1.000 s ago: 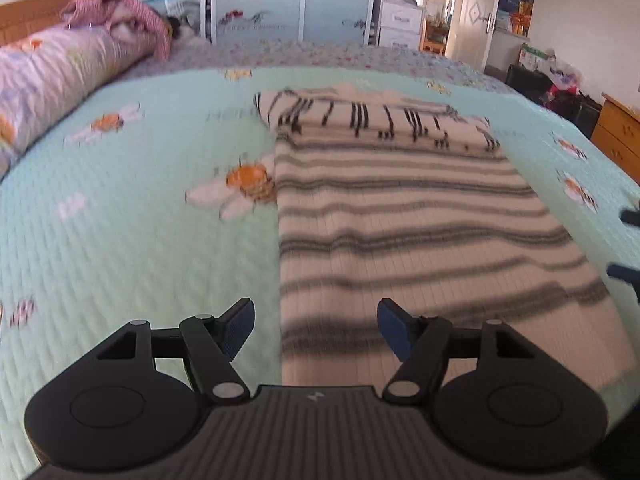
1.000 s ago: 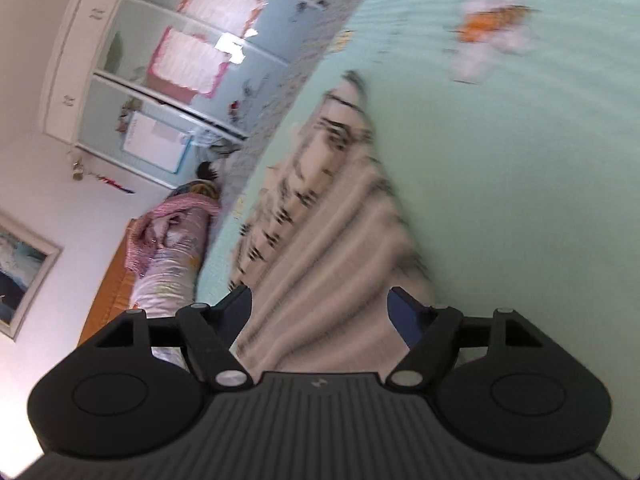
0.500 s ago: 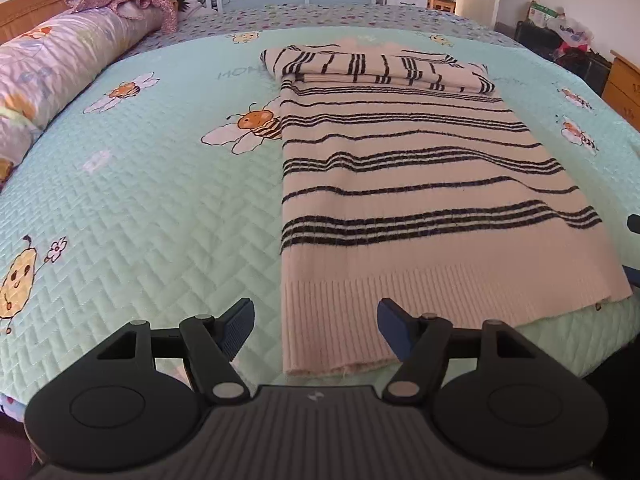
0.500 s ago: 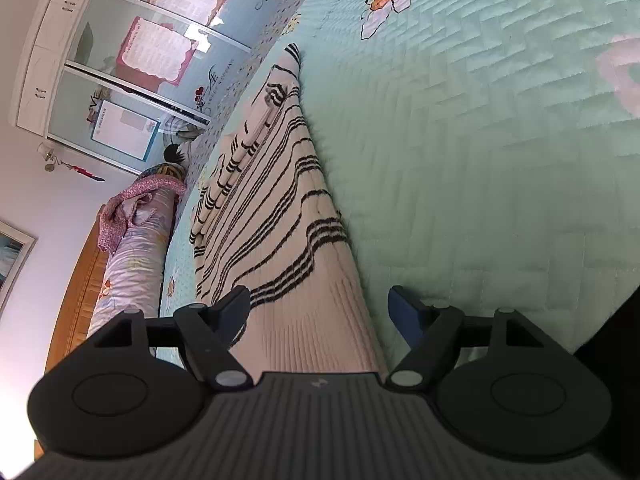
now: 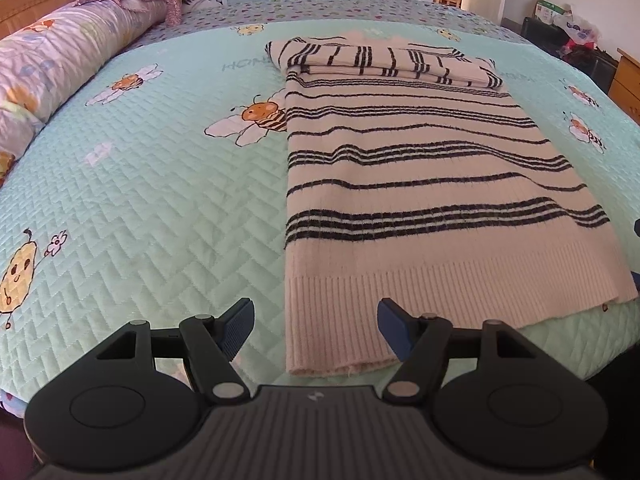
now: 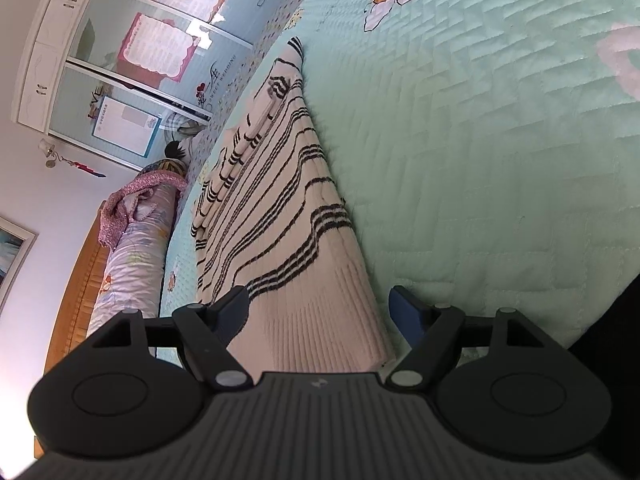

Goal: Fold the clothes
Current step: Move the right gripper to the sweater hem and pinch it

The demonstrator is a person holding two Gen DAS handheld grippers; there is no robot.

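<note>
A cream sweater with black stripes [image 5: 420, 184] lies flat on the mint quilted bedspread [image 5: 140, 208], its sleeves folded across the far end and its ribbed hem toward me. My left gripper [image 5: 316, 322] hovers open over the hem's near left corner, the pads clear of the cloth. In the right wrist view the same sweater [image 6: 288, 232] runs away from me, and my right gripper [image 6: 320, 308] stands open over the hem's right corner, nothing pinched. The right gripper's blue fingertips [image 5: 637, 228] peek in at the left wrist view's right edge.
A rolled floral duvet [image 5: 44, 80] with a pink garment on it lies along the wooden headboard at the left. Wardrobe doors [image 6: 132, 72] stand beyond the bed. A wooden dresser [image 5: 628, 80] and dark bags sit at the right. The bed's near edge runs just below both grippers.
Both grippers have come closer to the sweater's hem and tipped down toward it; the views have steadied from blurred to sharp. Both stay open.
</note>
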